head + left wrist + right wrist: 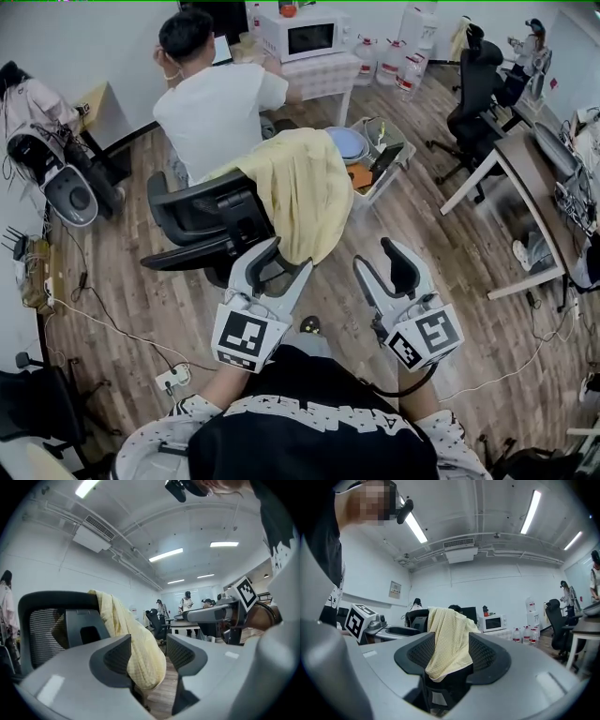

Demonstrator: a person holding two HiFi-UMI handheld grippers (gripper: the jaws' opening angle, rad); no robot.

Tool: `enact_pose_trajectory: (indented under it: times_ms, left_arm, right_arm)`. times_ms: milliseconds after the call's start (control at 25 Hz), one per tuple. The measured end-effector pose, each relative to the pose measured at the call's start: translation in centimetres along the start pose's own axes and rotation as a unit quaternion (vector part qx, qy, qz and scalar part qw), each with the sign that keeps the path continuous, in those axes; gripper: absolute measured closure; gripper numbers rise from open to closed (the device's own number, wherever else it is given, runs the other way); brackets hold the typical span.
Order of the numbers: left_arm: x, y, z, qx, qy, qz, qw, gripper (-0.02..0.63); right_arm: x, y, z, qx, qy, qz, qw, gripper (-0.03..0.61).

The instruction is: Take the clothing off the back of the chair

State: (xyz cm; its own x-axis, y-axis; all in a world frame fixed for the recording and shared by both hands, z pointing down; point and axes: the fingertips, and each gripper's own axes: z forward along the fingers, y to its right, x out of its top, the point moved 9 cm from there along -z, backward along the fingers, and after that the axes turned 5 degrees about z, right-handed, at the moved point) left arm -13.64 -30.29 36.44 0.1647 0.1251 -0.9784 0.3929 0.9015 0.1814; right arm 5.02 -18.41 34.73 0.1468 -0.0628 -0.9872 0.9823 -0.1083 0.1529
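A pale yellow garment point(300, 192) hangs over the back of a black office chair point(202, 220), its hem toward me. Both grippers are held level just short of it. My left gripper point(284, 258) is open, its jaw tips close under the hem and nothing pressed between them. My right gripper point(380, 258) is open and empty, to the right of the cloth. In the left gripper view the garment point(136, 644) shows through the gap beyond the left gripper point(149, 656). In the right gripper view the garment point(450, 639) hangs beyond the right gripper point(450, 657).
A person in a white shirt point(220, 108) sits just beyond the chair. A wire cart point(380, 155) stands right of it. A microwave point(305, 36) and water bottles point(408, 66) are at the back, with a desk point(525, 178) and another black chair point(473, 89) at right.
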Motion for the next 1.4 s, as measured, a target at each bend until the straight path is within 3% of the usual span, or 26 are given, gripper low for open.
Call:
enact_pose_trajectory:
  times_ms: [240,560,1120,1400]
  left_arm:
    - [-0.2,-0.7,1.4,0.029,-0.020,-0.023,0.9991,0.402]
    - [0.1,-0.6,3.1,0.044,-0.030,-0.014,0.9985,0.414]
    - [1.1,0.3,6.7,0.031,-0.026,-0.015,0.9991,0.416]
    - [0.6,1.2,6.5,0.093,-0.052,0.008,0.9943,0.417]
  right_arm:
    - [0.3,1.5,3.0,0.018,-0.026,-0.004,0.999,0.333]
    - [-0.4,4.1,7.2,0.033,-0.052,0.001,0.998,0.313]
    - [-2.5,8.0,14.5,0.040,-0.113,-0.074,0.990,0.279]
    - [-3.2,9.2,16.0,0.084,-0.111,-0.089,0.986,0.299]
